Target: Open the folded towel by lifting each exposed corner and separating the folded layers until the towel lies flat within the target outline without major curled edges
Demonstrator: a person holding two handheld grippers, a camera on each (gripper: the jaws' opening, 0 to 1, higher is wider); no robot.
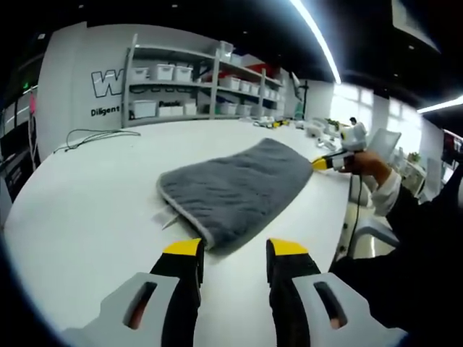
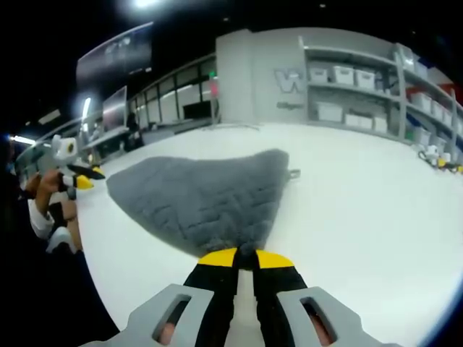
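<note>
- Your right gripper [image 2: 244, 258] is clamped on the towel [image 2: 202, 196] corner; pull hard and the whole towel drags.
- Your left gripper [image 1: 234, 249] hangs apart, pinning nothing, so layers may lift together.

One grey towel [image 1: 235, 189] lies on one white table [image 1: 87, 210]; two yellow-tipped grippers: left [image 1: 235, 249], right [image 2: 244, 258]. One shelving unit [image 1: 195, 87] upper centre.

the towel [image 1: 235, 189] lies on the tabletop [image 1: 87, 210] at the middle of my left gripper view, just above my left gripper [image 1: 234, 251]. my right gripper [image 1: 323, 163] touches its far corner at centre right. shelves [image 1: 195, 87] stand behind, upper centre. in my right gripper view, the towel's near corner sits between my jaws at lower centre.
</note>
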